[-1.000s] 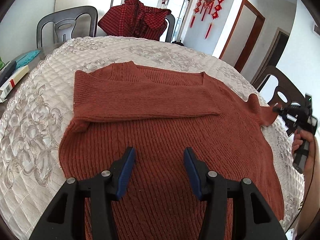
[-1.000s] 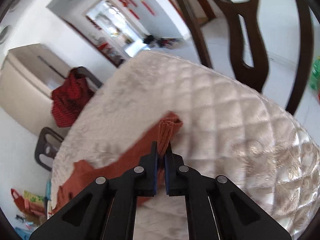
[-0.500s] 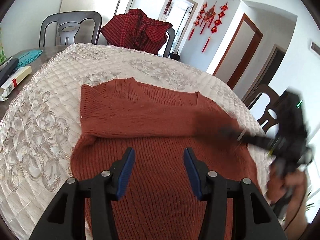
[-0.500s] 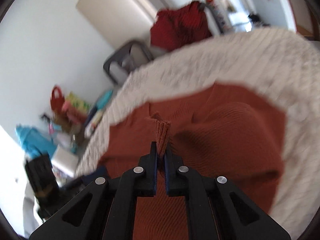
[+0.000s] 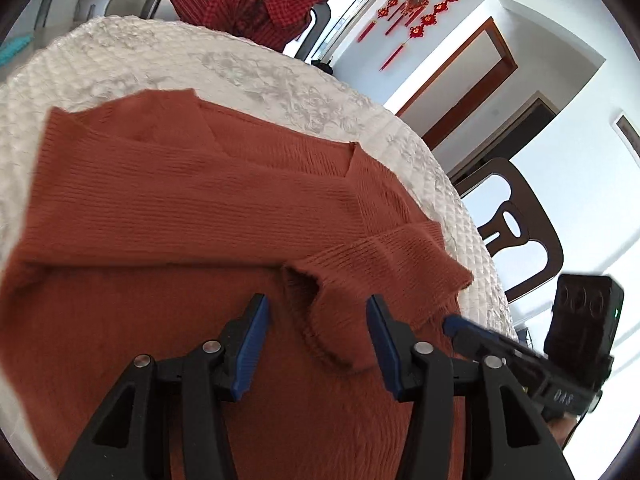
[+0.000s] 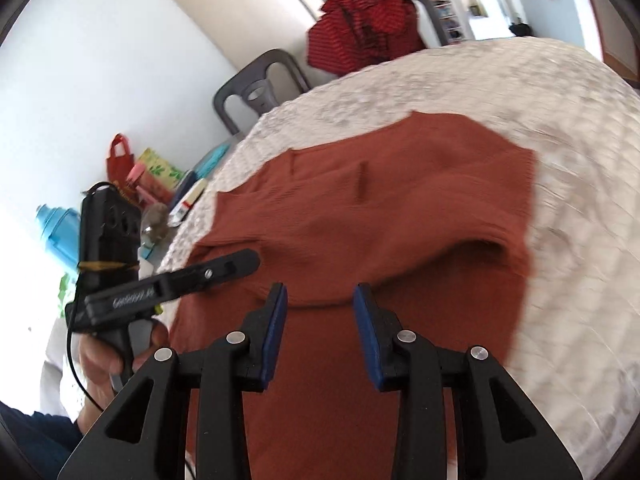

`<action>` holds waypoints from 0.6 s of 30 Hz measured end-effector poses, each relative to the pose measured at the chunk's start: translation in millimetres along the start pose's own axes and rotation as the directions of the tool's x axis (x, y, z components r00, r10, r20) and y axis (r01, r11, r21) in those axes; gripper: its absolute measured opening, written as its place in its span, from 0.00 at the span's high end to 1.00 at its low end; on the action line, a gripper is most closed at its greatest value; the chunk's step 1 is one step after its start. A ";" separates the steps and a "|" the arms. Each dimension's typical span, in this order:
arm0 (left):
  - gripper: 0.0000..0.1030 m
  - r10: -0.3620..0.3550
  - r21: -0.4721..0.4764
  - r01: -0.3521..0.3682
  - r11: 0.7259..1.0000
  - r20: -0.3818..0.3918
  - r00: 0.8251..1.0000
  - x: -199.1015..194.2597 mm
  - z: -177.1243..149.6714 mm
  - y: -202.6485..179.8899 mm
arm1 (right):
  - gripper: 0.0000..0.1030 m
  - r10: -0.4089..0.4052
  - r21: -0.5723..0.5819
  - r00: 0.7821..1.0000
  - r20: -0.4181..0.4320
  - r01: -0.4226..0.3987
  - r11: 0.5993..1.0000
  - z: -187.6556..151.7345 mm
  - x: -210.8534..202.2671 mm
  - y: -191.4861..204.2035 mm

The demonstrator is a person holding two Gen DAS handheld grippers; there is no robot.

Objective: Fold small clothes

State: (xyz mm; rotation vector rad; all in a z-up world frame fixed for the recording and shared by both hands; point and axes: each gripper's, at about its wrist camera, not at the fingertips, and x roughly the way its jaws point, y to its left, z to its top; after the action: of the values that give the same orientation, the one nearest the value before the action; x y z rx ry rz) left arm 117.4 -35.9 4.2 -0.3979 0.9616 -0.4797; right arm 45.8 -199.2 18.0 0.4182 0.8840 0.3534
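Both sleeves lie crossed over the rust sweater [image 5: 192,320] on the quilted desk [image 5: 280,80], so the left tongs [image 5: 316,344] and right tongs [image 6: 320,332] hover wide, holding nothing.

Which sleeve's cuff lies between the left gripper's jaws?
The right sleeve, folded across the rust sweater; its open cuff sits between them. The other sleeve lies flat, farther up.

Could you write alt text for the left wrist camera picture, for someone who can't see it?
A rust-red sweater lies on a table under a white quilted cover, both sleeves folded across its body. The left gripper hangs open above the right sleeve's cuff; the right gripper enters from the right. A red checked garment hangs on a far chair.
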 end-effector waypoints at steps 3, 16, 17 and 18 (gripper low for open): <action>0.91 0.026 0.010 -0.026 1.000 -0.019 0.999 6.7 -0.8 -8.5 | 0.65 -0.016 0.034 1.000 0.010 0.016 0.999 -3.2 -4.1 -13.1; 0.95 -0.048 0.122 0.037 0.992 0.091 0.995 -21.5 56.3 -19.3 | 0.65 -0.067 0.046 0.995 0.073 0.063 0.997 13.9 -10.7 -32.2; 0.95 -0.028 0.101 0.022 0.995 0.057 0.998 -11.0 56.7 -9.3 | 0.65 -0.070 0.045 0.995 0.068 0.067 0.997 14.5 -9.0 -32.6; 0.95 0.013 0.083 -0.016 0.996 0.032 0.999 -1.2 56.9 -0.6 | 0.65 -0.076 0.045 0.995 0.059 0.073 0.996 15.0 -6.5 -33.6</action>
State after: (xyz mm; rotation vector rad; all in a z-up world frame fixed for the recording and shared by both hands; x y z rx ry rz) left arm 165.1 -29.5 34.6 -0.3222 0.9103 -0.4973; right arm 58.2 -234.3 14.3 0.4321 0.8464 0.2521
